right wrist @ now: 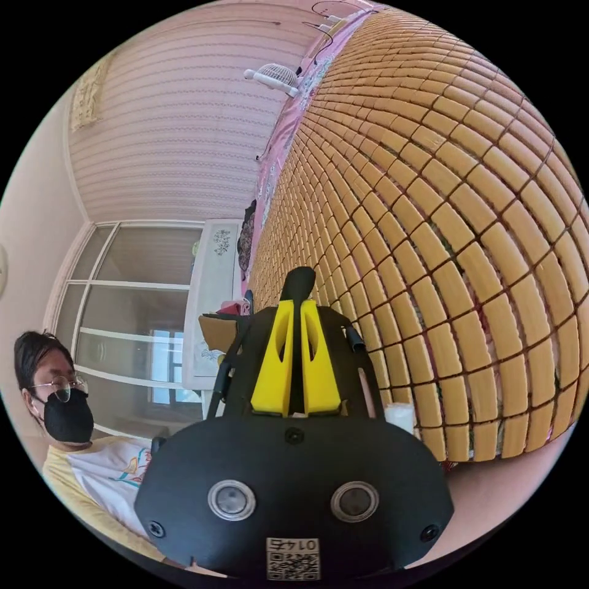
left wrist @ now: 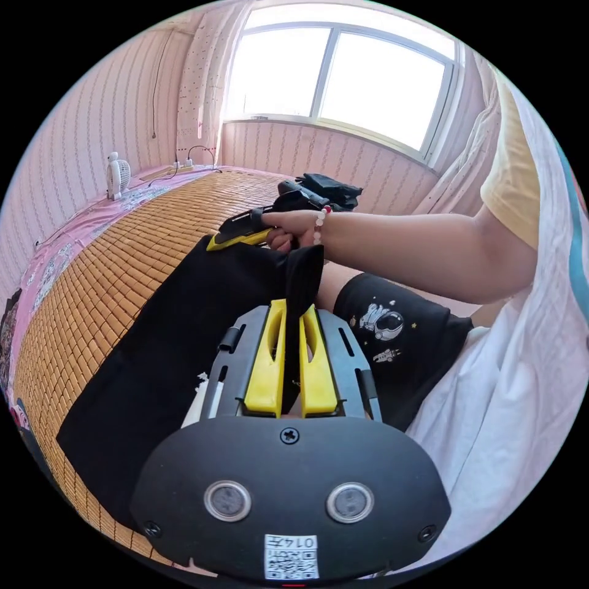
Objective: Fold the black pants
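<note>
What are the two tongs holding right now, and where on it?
Both grip the black pants: the left tongs pinch a raised fold at their near edge, the right tongs a small bit of fabric at the far edge.

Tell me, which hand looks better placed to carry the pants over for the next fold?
Probably left. The left gripper is shut on a raised fold of the black pants; the right gripper pinches a small bit at their far edge on the bamboo mat.

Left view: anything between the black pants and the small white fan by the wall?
Bare woven bamboo mat, then a strip of pink sheet, lie between the black pants and the small white fan. Seen in the left gripper view.
</note>
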The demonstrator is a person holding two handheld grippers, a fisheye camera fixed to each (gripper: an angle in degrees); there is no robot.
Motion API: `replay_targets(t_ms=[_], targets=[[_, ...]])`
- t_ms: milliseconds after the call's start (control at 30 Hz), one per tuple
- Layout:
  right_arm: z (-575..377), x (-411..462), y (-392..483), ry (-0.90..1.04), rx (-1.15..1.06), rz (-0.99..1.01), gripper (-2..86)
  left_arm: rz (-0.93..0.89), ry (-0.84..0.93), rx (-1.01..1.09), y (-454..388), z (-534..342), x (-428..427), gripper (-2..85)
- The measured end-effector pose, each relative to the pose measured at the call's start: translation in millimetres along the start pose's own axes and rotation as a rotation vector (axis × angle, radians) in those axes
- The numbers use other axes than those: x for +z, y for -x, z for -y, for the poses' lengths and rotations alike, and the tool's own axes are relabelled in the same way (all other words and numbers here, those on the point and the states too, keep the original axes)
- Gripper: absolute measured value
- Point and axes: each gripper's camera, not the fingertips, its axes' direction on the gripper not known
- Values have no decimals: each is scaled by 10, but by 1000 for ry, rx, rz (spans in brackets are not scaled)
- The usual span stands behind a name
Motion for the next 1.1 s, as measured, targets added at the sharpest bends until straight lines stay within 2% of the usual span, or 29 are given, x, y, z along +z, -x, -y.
replay_targets(t_ms=[167, 300, 433, 533, 600, 700, 800, 900, 1033, 1100], targets=[[-124, -864, 571, -162, -138, -69, 8, -110, -199, -39, 148, 211, -182, 22], [-195, -767, 1114, -153, -285, -150, 11, -134, -289, -137, 443, 66, -456, 23], [-301, 129, 1769, -14, -497, -231, 21, -89, -311, -288, 797, -291, -751, 27], [-447, 969, 2025, 123, -579, -163, 47, 30, -270, -509, 1101, -682, -1015, 61], [-551, 1396, 2085, 205, -650, -164, 67, 108, -217, -742, 1376, -1064, -1159, 103], [-737, 1766, 2067, 257, -728, -315, 80, 186, -171, -906, 1626, -1435, -1251, 111], [-962, 1689, 2031, 256, -779, -402, 79, 234, -130, -937, 1824, -1510, -1255, 110], [-1255, 1540, 1964, 342, -815, -485, 64, 242, -113, -916, 2027, -1388, -1192, 106], [-1848, 1583, 1906, 615, -856, -484, 50, 176, -89, -819, 2124, -1099, -1011, 87], [-2100, 1724, 1841, 747, -867, -515, 49, 163, -9, -749, 2119, -974, -750, 81]])
